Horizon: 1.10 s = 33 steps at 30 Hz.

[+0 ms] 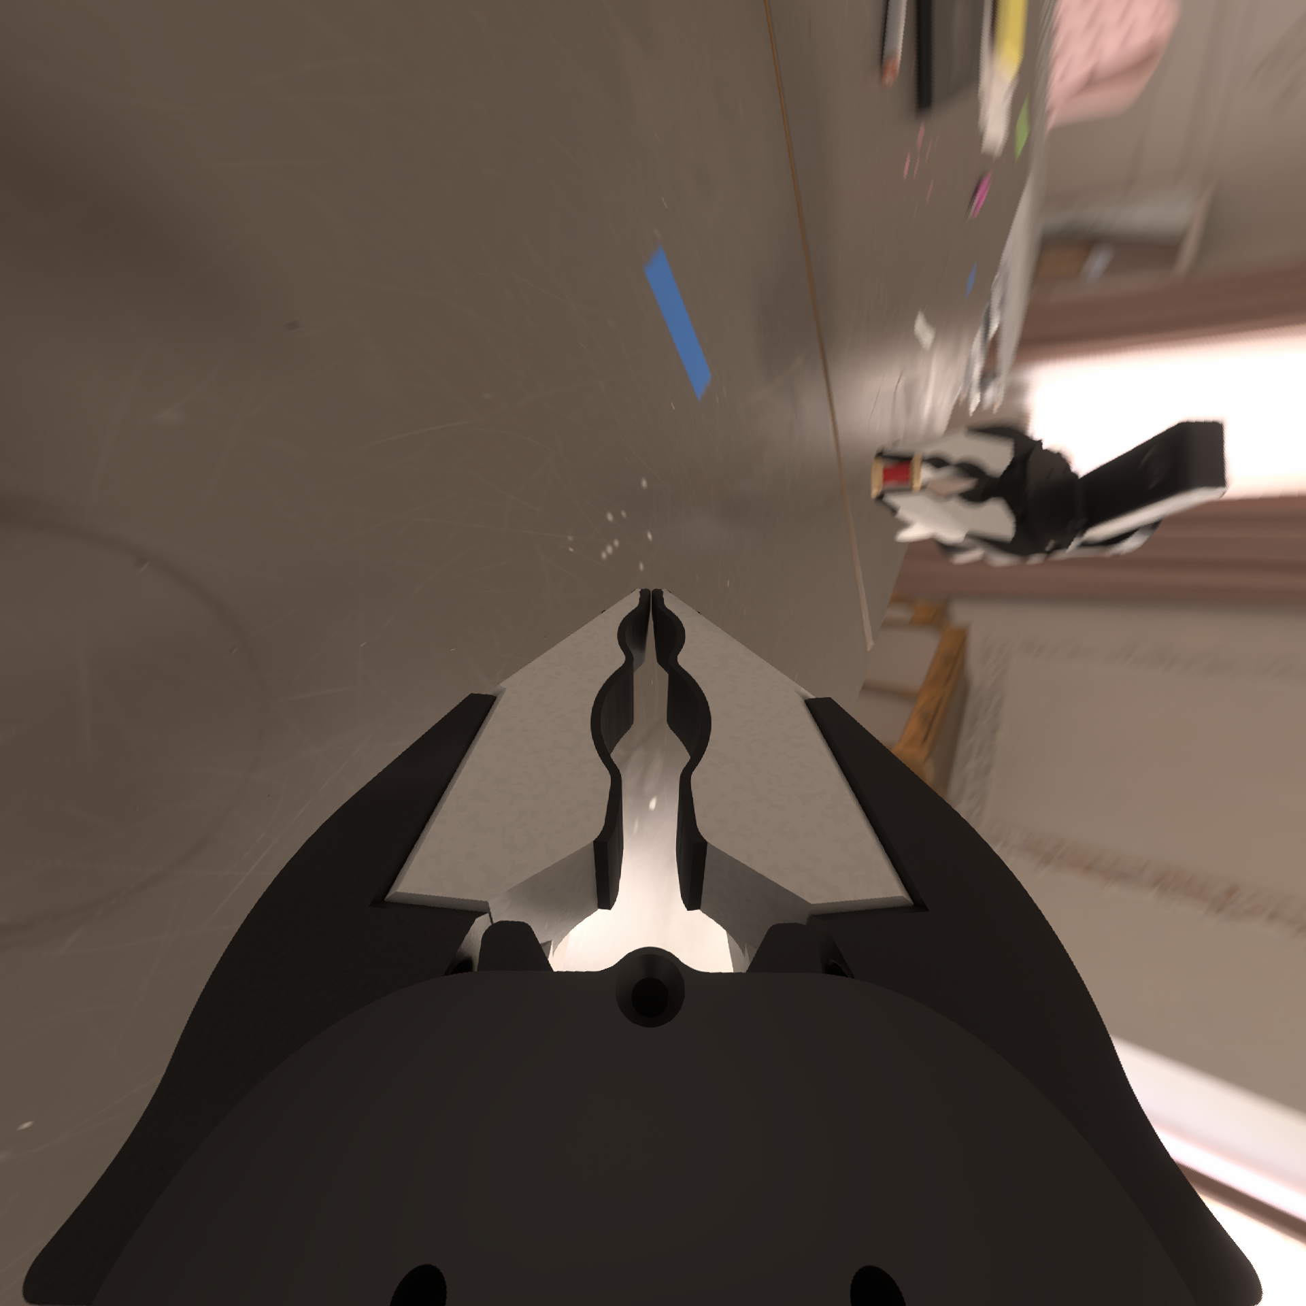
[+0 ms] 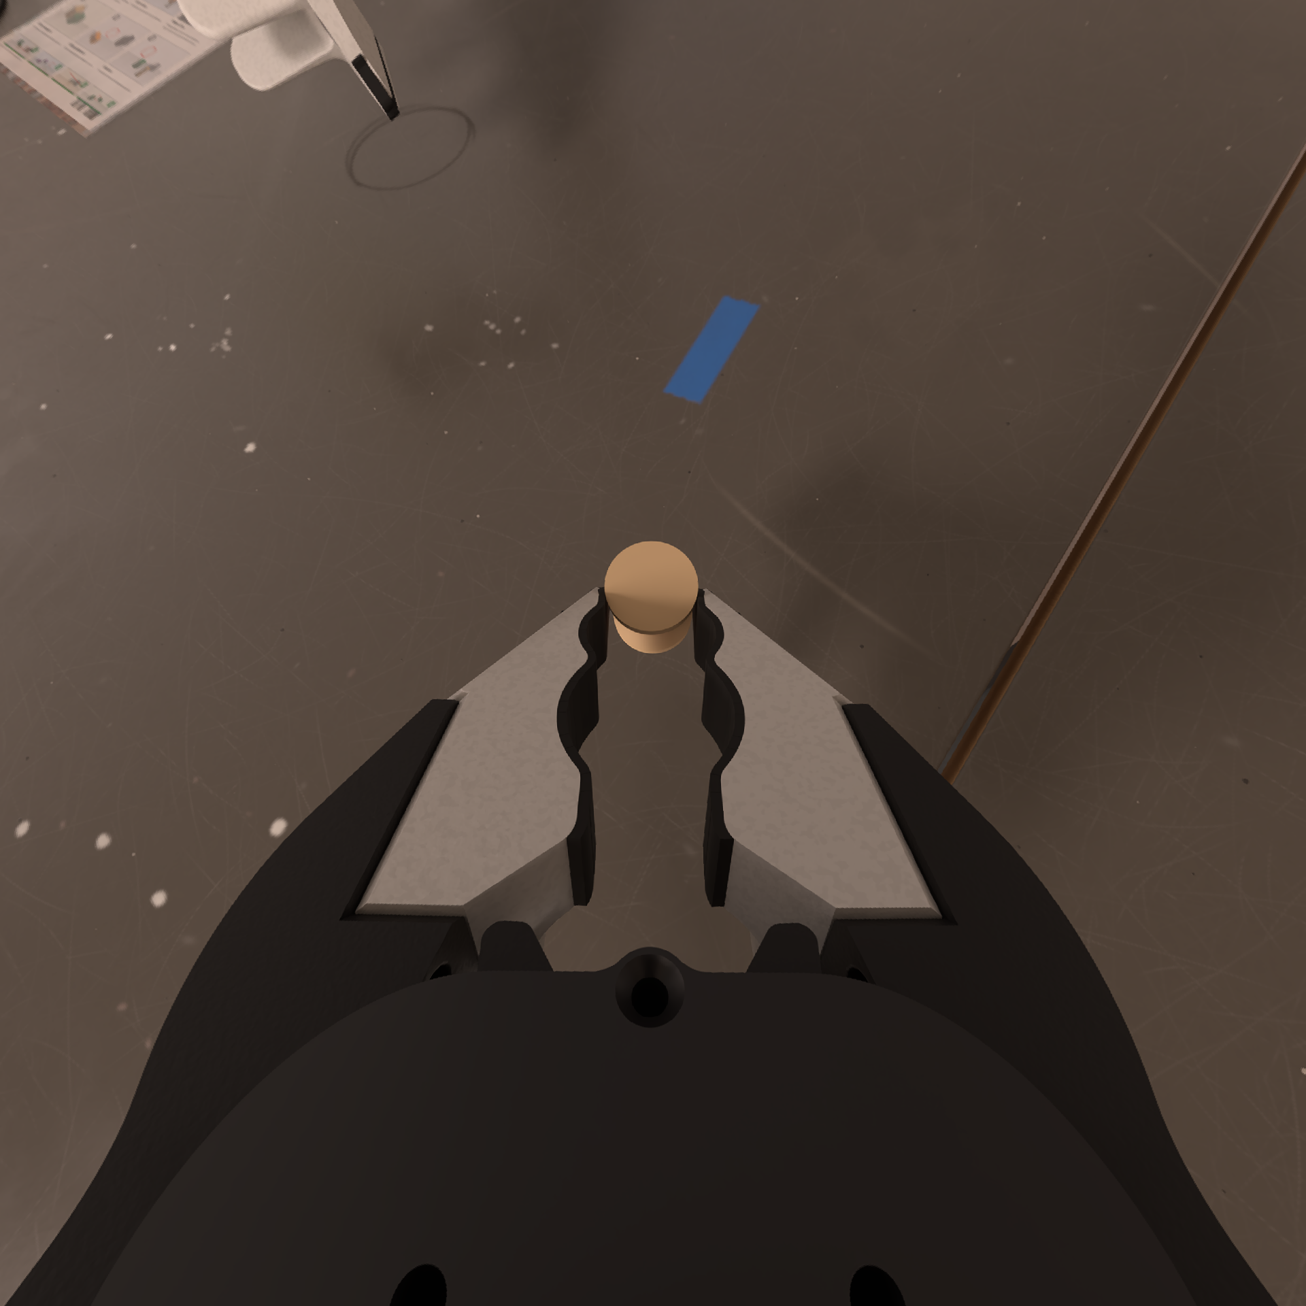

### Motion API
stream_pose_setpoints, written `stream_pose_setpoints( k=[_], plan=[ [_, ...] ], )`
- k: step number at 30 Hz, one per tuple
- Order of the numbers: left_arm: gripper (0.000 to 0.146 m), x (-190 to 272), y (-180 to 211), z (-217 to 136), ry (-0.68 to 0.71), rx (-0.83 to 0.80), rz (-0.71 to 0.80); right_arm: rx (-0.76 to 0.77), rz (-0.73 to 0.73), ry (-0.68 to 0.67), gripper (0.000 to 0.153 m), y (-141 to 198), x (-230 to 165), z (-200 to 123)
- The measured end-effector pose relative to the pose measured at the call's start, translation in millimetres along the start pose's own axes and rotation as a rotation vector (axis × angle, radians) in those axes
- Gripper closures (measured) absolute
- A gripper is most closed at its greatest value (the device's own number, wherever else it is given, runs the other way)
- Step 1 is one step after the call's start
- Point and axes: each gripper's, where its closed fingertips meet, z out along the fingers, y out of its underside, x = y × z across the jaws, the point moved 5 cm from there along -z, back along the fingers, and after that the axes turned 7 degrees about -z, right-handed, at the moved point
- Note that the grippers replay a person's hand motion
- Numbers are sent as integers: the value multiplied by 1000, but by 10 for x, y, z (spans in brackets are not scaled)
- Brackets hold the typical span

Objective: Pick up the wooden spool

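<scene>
The wooden spool (image 2: 650, 583) is a tan cylinder seen end-on, pinched between the tips of my right gripper (image 2: 650, 601), which is shut on it over the grey-brown table (image 2: 283, 565). In the left wrist view the spool (image 1: 896, 472) shows red thread between its wooden ends, and it sits in the right gripper (image 1: 901, 487) a little off the table surface. My left gripper (image 1: 650, 593) is shut and empty, its tips close over the table (image 1: 353, 353). It also shows at the top left of the right wrist view (image 2: 385, 99).
A strip of blue tape (image 2: 710, 350) lies on the table beyond the spool and also shows in the left wrist view (image 1: 677, 321). A printed sheet (image 2: 92, 63) and a drawn circle (image 2: 410, 145) are at the far left. A brown seam (image 2: 1131, 459) runs along the right. Blurred pencils (image 1: 897, 42) and pink cloth (image 1: 1102, 56) lie far off.
</scene>
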Motion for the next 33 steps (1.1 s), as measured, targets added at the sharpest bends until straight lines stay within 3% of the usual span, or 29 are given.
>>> stream_pose_setpoints(
  k=[5, 9, 13, 18, 22, 28, 33],
  plan=[
    [145, 219, -361, 9, -145, -143, 122, 30, -11, 2, 129, 12, -53, -28],
    [145, 69, -737, 99, -77, -43, -77, 40, -13, -3, 129, 48, -73, -59],
    [145, -68, -799, 194, -69, -14, -148, 62, -3, -21, 129, 65, -73, -107],
    [145, -85, -776, 216, 115, 398, -385, 72, -2, -38, 129, 81, -81, -123],
    [144, -275, -602, 242, 63, 627, -517, 81, 6, -58, 129, 81, -86, -128],
    [120, -344, -366, 244, 31, 681, -655, 94, 44, -71, 129, 103, -43, -159],
    [98, -288, -184, 173, -52, 663, -627, 97, 63, -79, 129, 117, -19, -161]
  ],
)
